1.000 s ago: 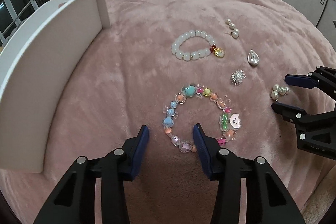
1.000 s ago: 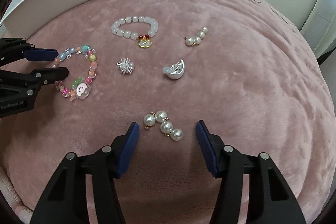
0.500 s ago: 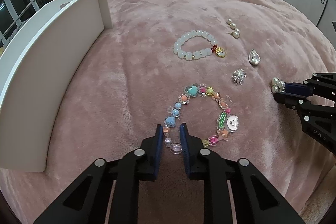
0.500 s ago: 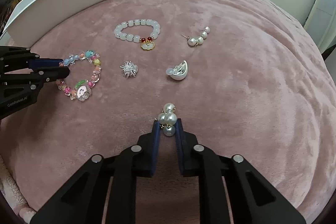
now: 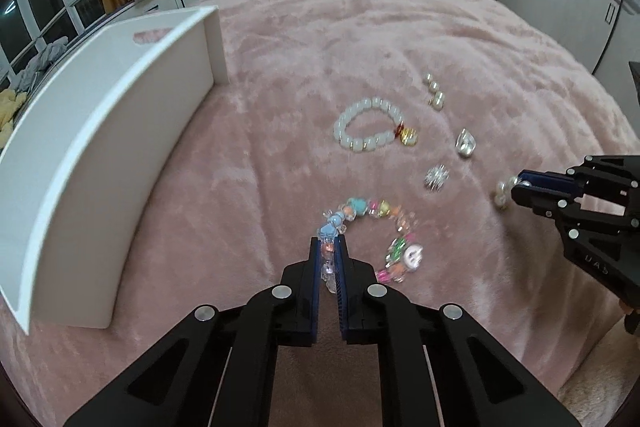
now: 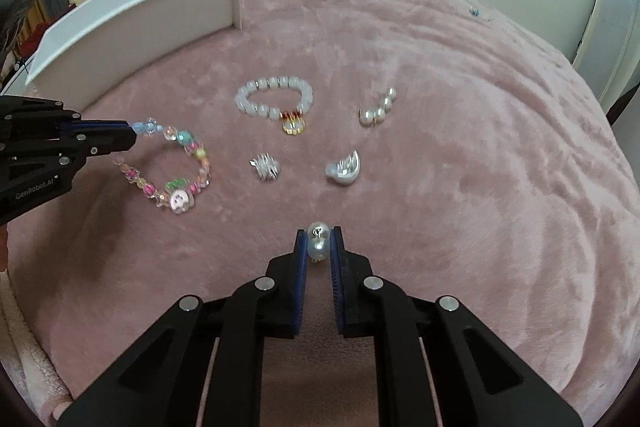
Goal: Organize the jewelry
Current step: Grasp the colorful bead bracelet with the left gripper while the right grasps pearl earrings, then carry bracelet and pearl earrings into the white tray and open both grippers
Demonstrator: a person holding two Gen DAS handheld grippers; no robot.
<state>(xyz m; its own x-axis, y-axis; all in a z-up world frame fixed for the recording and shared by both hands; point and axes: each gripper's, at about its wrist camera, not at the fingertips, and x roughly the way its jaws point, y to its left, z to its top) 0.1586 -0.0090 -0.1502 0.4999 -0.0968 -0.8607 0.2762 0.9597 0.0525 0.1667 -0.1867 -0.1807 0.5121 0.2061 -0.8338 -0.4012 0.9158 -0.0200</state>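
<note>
My left gripper (image 5: 329,246) is shut on the colourful bead bracelet (image 5: 404,251), whose near side is pinched between the pads while the rest trails on the pink blanket. From the right wrist view the same bracelet (image 6: 180,183) hangs from the left gripper (image 6: 132,135). My right gripper (image 6: 319,239) is shut on a pearl earring (image 6: 319,241), lifted a little off the blanket; in the left wrist view the right gripper (image 5: 516,187) holds that pearl earring (image 5: 502,193) at its tip.
A white open box (image 5: 100,155) stands at the left on the pink blanket (image 5: 300,67). Lying loose are a white bead bracelet with a gold charm (image 6: 276,103), a second pearl earring (image 6: 378,109), a silver spiky piece (image 6: 265,167) and a silver shell-shaped piece (image 6: 345,169).
Both grippers went from open to shut, the left on the colourful bracelet, the right on the pearl earring. Both have since risen a little, dragging the bracelet and lifting the earring.
</note>
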